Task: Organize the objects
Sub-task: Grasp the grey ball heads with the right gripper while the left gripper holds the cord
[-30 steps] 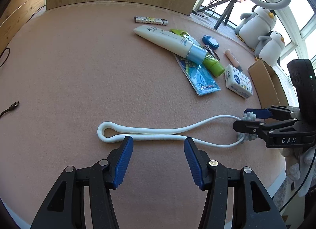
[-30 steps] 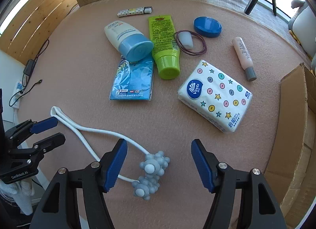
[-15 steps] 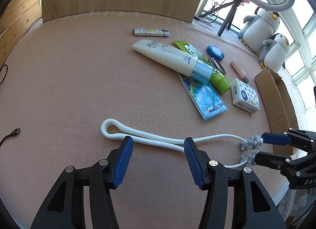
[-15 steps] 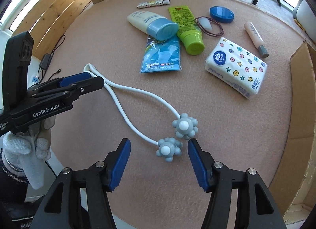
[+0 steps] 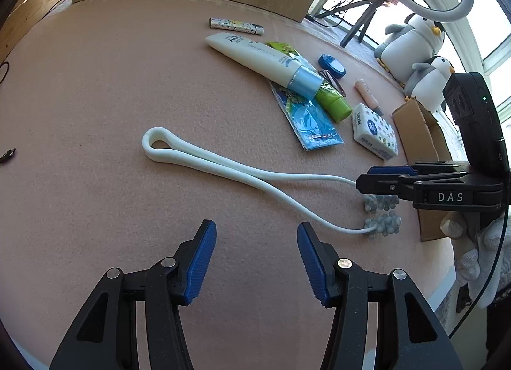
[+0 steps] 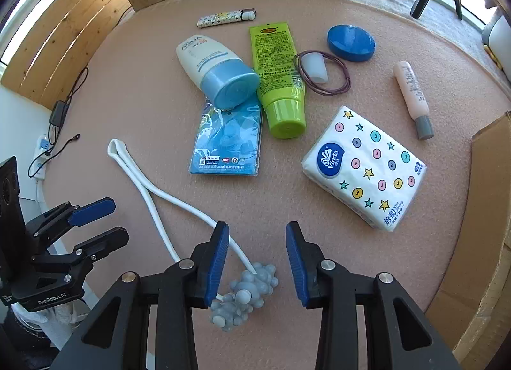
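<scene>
A: Where is the massager [image 6: 179, 210] lying?

B: On the pink mat [image 5: 111, 98], at its near side. The white loop end points far and left; the two thin arms run near and right to the grey knobby balls [image 6: 246, 293].

A: And the right gripper [image 6: 257, 261]?

B: It hangs over those balls. Its jaws have just been closing, and the balls sit between the blue pads, close against the left one. The right pad stands clear of them, so nothing is clamped. Whether the left pad touches a ball I cannot quite tell from this angle.

A: The left gripper [image 5: 257, 261]?

B: About half open over bare mat, nothing between its pads. The massager's nearer arm passes just beyond its right finger [image 5: 311, 261].

A: What else is on the mat?

B: Farther off, a cluster: a white tube [image 6: 214, 66] with a blue cap resting on a blue packet [image 6: 226, 143], a green tube [image 6: 278, 79] beside it, a hair tie [image 6: 322, 73] around a small clear cap, a blue lid [image 6: 351, 42], and a patterned lighter [image 6: 225, 17] at the far edge. To the right lie a tissue pack [image 6: 364, 168] and a pale stick [image 6: 412, 98].

A: And the box?

B: The cardboard box [image 6: 479, 210] stands at the right edge of the mat, well apart from the massager.
</scene>
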`<state>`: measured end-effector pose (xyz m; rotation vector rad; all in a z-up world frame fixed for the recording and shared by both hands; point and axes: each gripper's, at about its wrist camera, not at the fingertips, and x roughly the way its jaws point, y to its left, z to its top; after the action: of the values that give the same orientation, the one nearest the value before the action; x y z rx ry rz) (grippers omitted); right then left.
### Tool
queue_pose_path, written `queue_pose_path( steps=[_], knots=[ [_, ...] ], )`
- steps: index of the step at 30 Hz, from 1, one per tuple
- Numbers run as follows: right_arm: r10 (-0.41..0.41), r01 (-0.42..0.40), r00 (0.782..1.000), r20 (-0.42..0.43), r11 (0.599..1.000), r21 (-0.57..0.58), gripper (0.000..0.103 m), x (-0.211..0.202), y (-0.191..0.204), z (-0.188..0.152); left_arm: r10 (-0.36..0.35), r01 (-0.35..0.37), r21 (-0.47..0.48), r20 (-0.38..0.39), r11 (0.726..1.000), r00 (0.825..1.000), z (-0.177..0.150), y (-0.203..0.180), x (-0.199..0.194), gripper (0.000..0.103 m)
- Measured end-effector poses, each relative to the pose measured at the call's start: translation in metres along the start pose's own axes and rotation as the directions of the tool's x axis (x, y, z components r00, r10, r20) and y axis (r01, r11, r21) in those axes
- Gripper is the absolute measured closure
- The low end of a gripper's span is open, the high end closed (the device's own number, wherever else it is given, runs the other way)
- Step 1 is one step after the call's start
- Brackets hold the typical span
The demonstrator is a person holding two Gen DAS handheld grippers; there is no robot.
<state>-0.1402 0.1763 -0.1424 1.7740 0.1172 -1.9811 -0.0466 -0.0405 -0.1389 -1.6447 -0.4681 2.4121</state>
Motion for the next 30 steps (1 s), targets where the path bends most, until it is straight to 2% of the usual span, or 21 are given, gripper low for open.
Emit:
queue_pose_path(
  steps=[8, 13, 17, 19, 21, 23, 27, 30],
  knots=[
    [0.046, -0.048, 0.996, -0.074, 0.998, -0.028, 0.069, 0.01, 0.006, -0.021, -0.002, 0.002, -0.045, 0.009, 0.999, 1.0, 0.008, 0.006, 0.009, 0.046],
    [0.172, -0.171, 0.979, -0.11, 0.985, 0.018, 0.069, 0.012, 0.017, -0.044, -0.002, 0.005, -0.082, 0.029, 0.997, 1.0, 0.012, 0.014, 0.003, 0.046],
    [0.237, -0.24, 0.961, -0.142, 0.971, -0.002, 0.069, 0.017, 0.038, -0.063, 0.002, 0.002, -0.105, 0.041, 0.994, 0.999, 0.001, 0.016, -0.005, 0.046],
    [0.211, -0.217, 0.969, -0.126, 0.976, -0.032, 0.069, 0.014, 0.045, -0.068, 0.001, 0.003, -0.125, 0.034, 0.992, 0.999, -0.01, 0.017, -0.007, 0.046],
    [0.127, -0.134, 0.988, -0.086, 0.988, -0.081, 0.069, 0.01, 0.05, -0.069, -0.013, 0.015, -0.152, 0.017, 0.988, 1.0, -0.023, 0.017, -0.006, 0.046],
    [0.071, -0.078, 0.996, -0.058, 0.989, -0.125, 0.069, 0.006, 0.052, -0.068, -0.017, 0.022, -0.164, 0.028, 0.986, 0.999, -0.034, 0.014, -0.008, 0.047],
    [0.03, -0.038, 0.999, -0.042, 0.981, -0.189, 0.069, 0.005, 0.057, -0.067, -0.042, 0.045, -0.175, 0.022, 0.984, 0.999, -0.043, 0.004, -0.007, 0.05],
    [0.027, -0.037, 0.998, -0.048, 0.973, -0.228, 0.07, 0.007, 0.062, -0.069, -0.043, 0.046, -0.174, 0.017, 0.984, 0.999, -0.046, -0.005, -0.003, 0.061]
  ],
)
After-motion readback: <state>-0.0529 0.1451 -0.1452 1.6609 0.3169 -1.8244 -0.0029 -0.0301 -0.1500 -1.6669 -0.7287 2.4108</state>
